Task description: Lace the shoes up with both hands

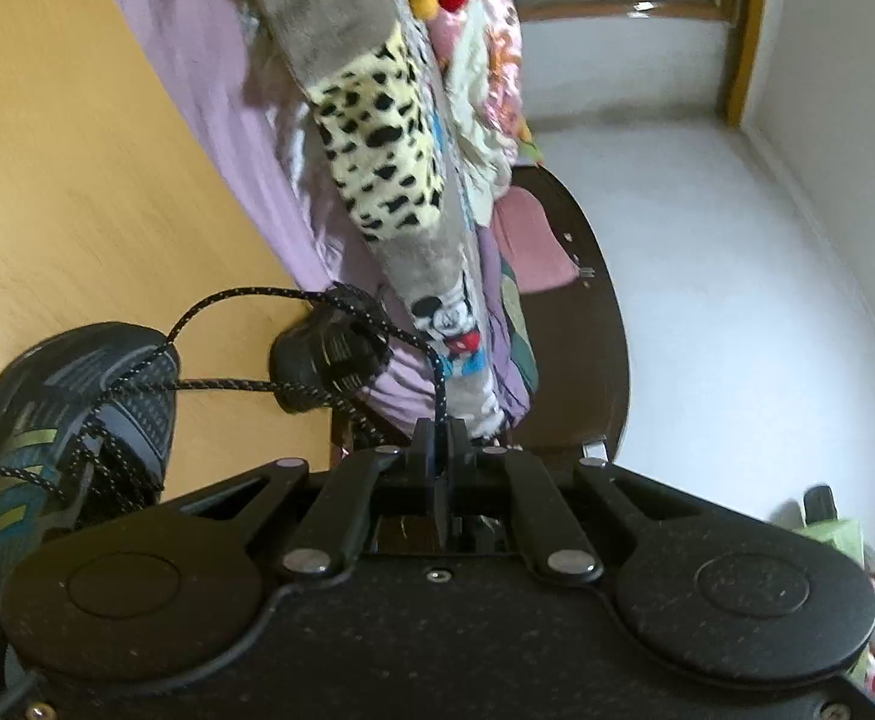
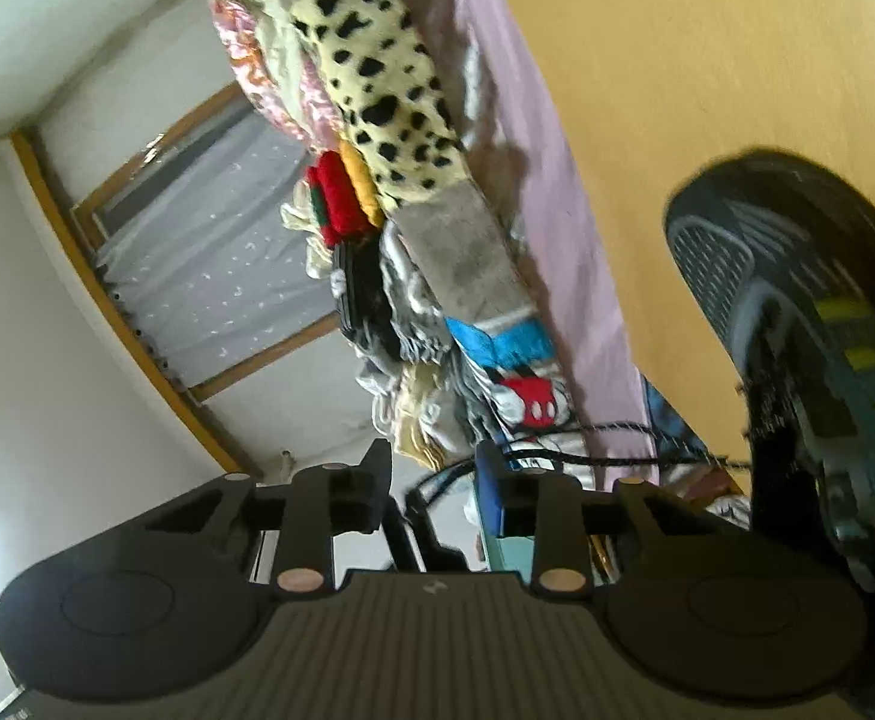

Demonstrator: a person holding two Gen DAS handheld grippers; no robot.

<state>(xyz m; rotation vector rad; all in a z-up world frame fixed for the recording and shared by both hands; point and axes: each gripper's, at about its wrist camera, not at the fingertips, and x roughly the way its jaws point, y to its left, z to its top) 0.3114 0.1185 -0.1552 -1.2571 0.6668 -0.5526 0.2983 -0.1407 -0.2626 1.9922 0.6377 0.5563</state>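
Shoe (image 1: 71, 420) on the wooden table (image 1: 65, 180), one lace (image 1: 437, 387) pinched — we are mid-lacing.

Our left gripper (image 1: 439, 438) has its jaws closed tight on the black speckled lace, which runs back in a loop toward the shoe's eyelets; the dark sneaker lies at the table's edge, beside a pile of clothes (image 1: 377, 138). Our right gripper (image 2: 434, 474) stands with jaws well apart, gripping nothing, the shoe (image 2: 809, 324) off to its side and a lace strand (image 2: 617, 429) just beyond its fingertips. Next, we judge, the right must close on that free strand — then both pull the slack through.
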